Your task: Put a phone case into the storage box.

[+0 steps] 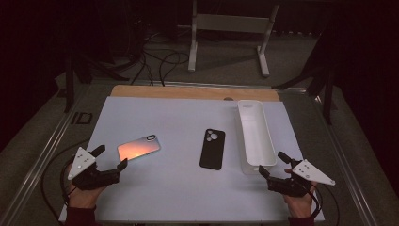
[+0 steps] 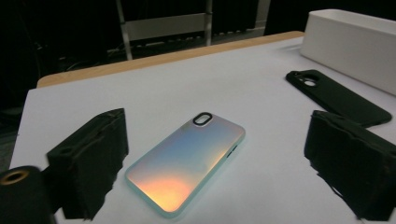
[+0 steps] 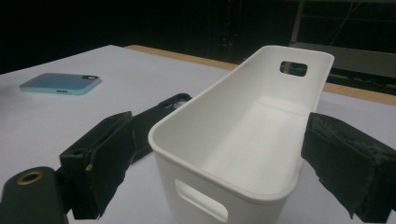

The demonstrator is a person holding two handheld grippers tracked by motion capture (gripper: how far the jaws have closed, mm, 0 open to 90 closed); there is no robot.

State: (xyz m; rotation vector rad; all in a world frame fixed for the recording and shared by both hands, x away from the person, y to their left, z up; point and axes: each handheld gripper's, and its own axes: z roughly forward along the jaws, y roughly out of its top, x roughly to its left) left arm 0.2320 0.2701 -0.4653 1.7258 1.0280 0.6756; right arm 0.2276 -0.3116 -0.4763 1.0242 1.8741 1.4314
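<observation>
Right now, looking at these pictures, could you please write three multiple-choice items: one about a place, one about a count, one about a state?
1. Where does the black phone case lie?
A. Inside the white bin
B. On the table, between the iridescent phone case and the white bin
C. Between the jaws of the right tool

2. How many phone cases lie on the table?
A. One
B. Two
C. Four

3. What is the state of the left tool?
A. Open, holding nothing
B. Shut on the iridescent phone case
C. Shut on the white bin

Answers:
1. B: the high view shows it flat on the white table top, with the iridescent phone case on its left and the white bin on its right.
2. B: one black, one iridescent.
3. A: in the left gripper view the jaws stand wide apart, and the iridescent case lies ahead of them untouched.
</observation>
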